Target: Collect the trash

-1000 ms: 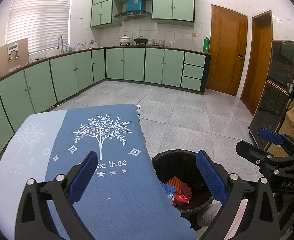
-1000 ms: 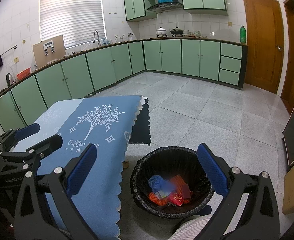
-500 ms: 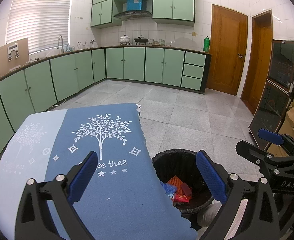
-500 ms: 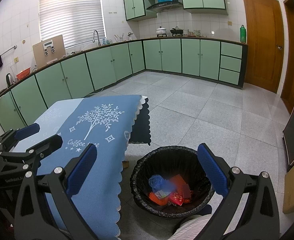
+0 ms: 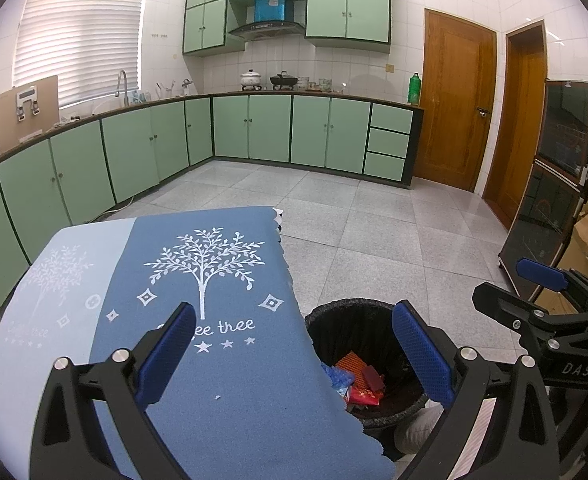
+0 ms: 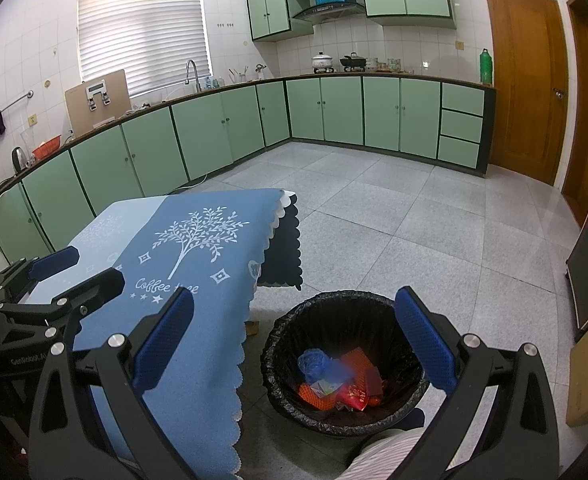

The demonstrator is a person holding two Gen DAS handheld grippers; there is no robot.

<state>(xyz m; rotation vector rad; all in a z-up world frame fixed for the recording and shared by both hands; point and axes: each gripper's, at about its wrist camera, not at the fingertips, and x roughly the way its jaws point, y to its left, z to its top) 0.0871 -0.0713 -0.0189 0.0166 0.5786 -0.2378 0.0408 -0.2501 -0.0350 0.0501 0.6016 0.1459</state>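
- Trash (image 6: 339, 384), red, orange and blue scraps, is seen lying in the bin (image 6: 282, 344), which is lined with a black bag and stands on the floor just beside the surface (image 5: 230, 380).
- The surface is covered by a blue cloth (image 6: 198, 264).
- The left hand-held gripper (image 5: 294, 350) is held wide and empty above the cloth edge.
- The right hand-held gripper (image 6: 294, 338) is spread wide, empty, over the bin.

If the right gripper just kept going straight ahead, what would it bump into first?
Probably the black trash bin. The right gripper has its jaws open and empty, and the bin's far rim and the wrappers inside sit between them. Depth is hard to judge, so it might pass over onto the floor.
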